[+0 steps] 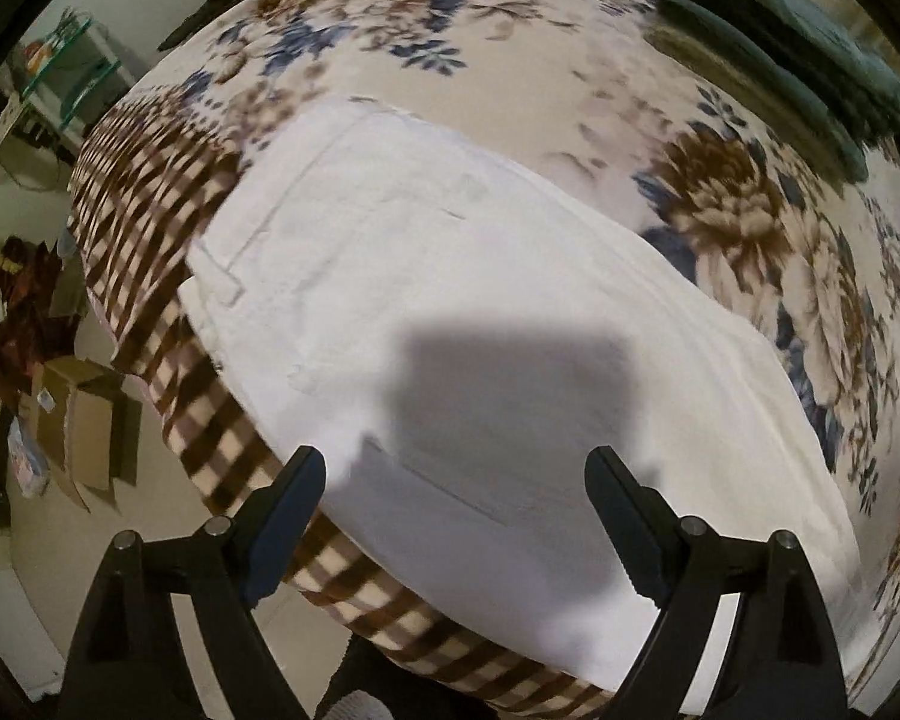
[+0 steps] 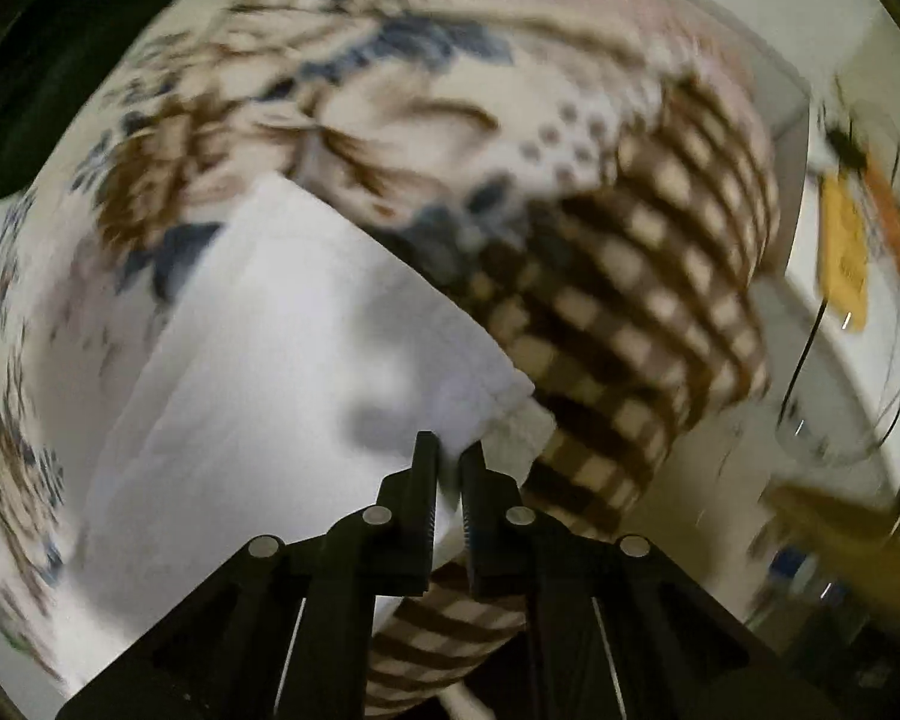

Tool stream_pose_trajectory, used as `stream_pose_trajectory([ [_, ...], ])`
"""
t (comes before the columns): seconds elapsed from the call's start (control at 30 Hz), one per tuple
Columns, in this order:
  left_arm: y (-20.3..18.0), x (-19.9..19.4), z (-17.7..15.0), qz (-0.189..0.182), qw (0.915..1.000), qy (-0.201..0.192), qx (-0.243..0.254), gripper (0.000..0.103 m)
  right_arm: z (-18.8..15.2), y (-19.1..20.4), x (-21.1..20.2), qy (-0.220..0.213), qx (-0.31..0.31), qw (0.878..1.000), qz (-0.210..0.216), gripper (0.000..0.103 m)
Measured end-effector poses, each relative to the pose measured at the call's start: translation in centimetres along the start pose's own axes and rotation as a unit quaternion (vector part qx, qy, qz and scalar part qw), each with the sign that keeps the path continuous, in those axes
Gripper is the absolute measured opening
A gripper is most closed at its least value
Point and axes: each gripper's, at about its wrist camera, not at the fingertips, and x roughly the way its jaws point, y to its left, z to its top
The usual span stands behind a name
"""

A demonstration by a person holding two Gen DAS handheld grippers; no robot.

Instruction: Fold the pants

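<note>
The white pants (image 1: 450, 300) are laid flat on the bed (image 1: 750, 228) for folding, left gripper (image 1: 456, 468) jaws spread wide above them, right gripper (image 2: 449, 450) jaws seemingly pinched on a hem corner, though it's blurry.

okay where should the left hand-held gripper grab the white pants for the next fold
Probably the near edge of the white pants, along the bed's checkered border. The open left hand-held gripper could come in low from the bedside, because that edge lies flat, with a small raised fold to pinch.
</note>
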Motion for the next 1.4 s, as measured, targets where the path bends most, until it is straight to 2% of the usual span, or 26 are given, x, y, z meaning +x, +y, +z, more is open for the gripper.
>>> stream_pose_trajectory([
  [0.07, -1.2, -0.2, -0.5, 0.004, 0.9999, -0.002, 0.016, 0.088, 0.0, -1.8, -1.3, -0.017, 0.016, 1.000, -0.002, 0.006],
  [0.1, -1.9, -0.3, -0.7, 0.006, 0.9996, -0.003, 0.027, 0.088, 0.3, -3.2, -1.5, -0.009, 0.025, 1.000, -0.001, 0.006],
  [0.2, -4.0, -0.3, -1.2, 0.005, 0.9985, 0.001, 0.054, 0.088, 0.2, -4.6, 0.3, 0.055, 0.023, 0.998, 0.007, 0.008],
  [0.27, -5.7, -0.3, -1.5, 0.002, 0.9975, 0.007, 0.070, 0.088, 0.4, -4.8, -0.1, 0.066, 0.012, 0.998, 0.021, 0.016],
  [0.3, -6.4, -0.3, -1.5, -0.002, 0.9971, 0.011, 0.076, 0.088, 0.4, -4.9, -1.0, 0.062, 0.011, 0.997, 0.040, 0.027],
  [0.37, -9.2, -0.1, -1.3, -0.013, 0.9949, 0.019, 0.098, 0.088, 0.0, -4.1, -3.6, 0.034, 0.004, 0.998, 0.056, 0.041],
  [0.4, -10.4, -0.1, -1.2, -0.014, 0.9934, 0.018, 0.112, 0.088, 0.0, -2.8, -4.5, 0.025, -0.006, 0.998, 0.062, 0.042],
  [0.47, -14.2, 0.7, -1.0, -0.009, 0.9862, 0.023, 0.163, 0.088, -1.6, 1.4, -6.4, 0.032, -0.077, 0.992, 0.093, 0.045],
  [0.53, -17.2, 1.9, -0.8, 0.008, 0.9775, 0.019, 0.210, 0.088, -4.0, 6.6, -6.3, 0.067, -0.144, 0.980, 0.122, 0.045],
  [0.63, -19.6, 4.3, -0.3, 0.041, 0.9669, 0.021, 0.251, 0.088, -8.5, 15.4, -4.6, 0.107, -0.225, 0.956, 0.155, 0.045],
  [0.73, -19.9, 6.2, 1.0, 0.061, 0.9677, 0.017, 0.244, 0.088, -12.0, 21.1, -2.3, 0.104, -0.267, 0.946, 0.155, 0.045],
  [0.77, -19.8, 6.7, 1.8, 0.064, 0.9699, 0.013, 0.235, 0.089, -12.8, 22.2, -1.7, 0.099, -0.270, 0.946, 0.149, 0.045],
  [0.9, -19.8, 8.5, 3.6, 0.058, 0.9731, 0.019, 0.222, 0.094, -10.6, 25.6, 0.8, 0.072, -0.260, 0.956, 0.116, 0.045],
  [1.0, -19.9, 9.1, 3.8, 0.062, 0.9718, 0.011, 0.227, 0.102, -9.9, 24.8, 0.9, 0.067, -0.238, 0.963, 0.111, 0.045],
  [1.1, -19.5, 9.0, 4.2, 0.054, 0.9748, 0.020, 0.216, 0.103, -9.5, 24.2, 0.9, 0.076, -0.221, 0.965, 0.116, 0.046],
  [1.17, -19.4, 7.8, 4.2, 0.047, 0.9754, 0.019, 0.215, 0.103, -8.7, 23.2, 0.1, 0.088, -0.206, 0.964, 0.143, 0.047],
  [1.2, -19.3, 6.9, 4.1, 0.039, 0.9755, 0.015, 0.216, 0.103, -8.0, 22.2, -0.6, 0.096, -0.195, 0.961, 0.171, 0.047],
  [1.23, -19.2, 5.6, 3.8, 0.025, 0.9752, 0.010, 0.220, 0.103, -7.2, 19.9, -1.8, 0.101, -0.177, 0.957, 0.207, 0.054],
  [1.27, -19.3, 4.2, 3.0, 0.012, 0.9732, 0.005, 0.230, 0.103, -6.4, 16.9, -3.2, 0.093, -0.154, 0.955, 0.236, 0.065],
  [1.3, -19.5, 2.9, 2.0, 0.001, 0.9696, 0.005, 0.245, 0.103, -5.9, 14.1, -4.4, 0.076, -0.133, 0.955, 0.252, 0.072],
  [1.33, -19.8, 2.3, 1.3, -0.008, 0.9672, 0.008, 0.254, 0.103, -5.4, 10.7, -5.7, 0.053, -0.113, 0.957, 0.261, 0.083],
  [1.4, -20.7, 1.1, -1.5, -0.038, 0.9608, 0.033, 0.273, 0.103, -4.9, 3.3, -7.4, 0.021, -0.072, 0.966, 0.246, 0.086],
])
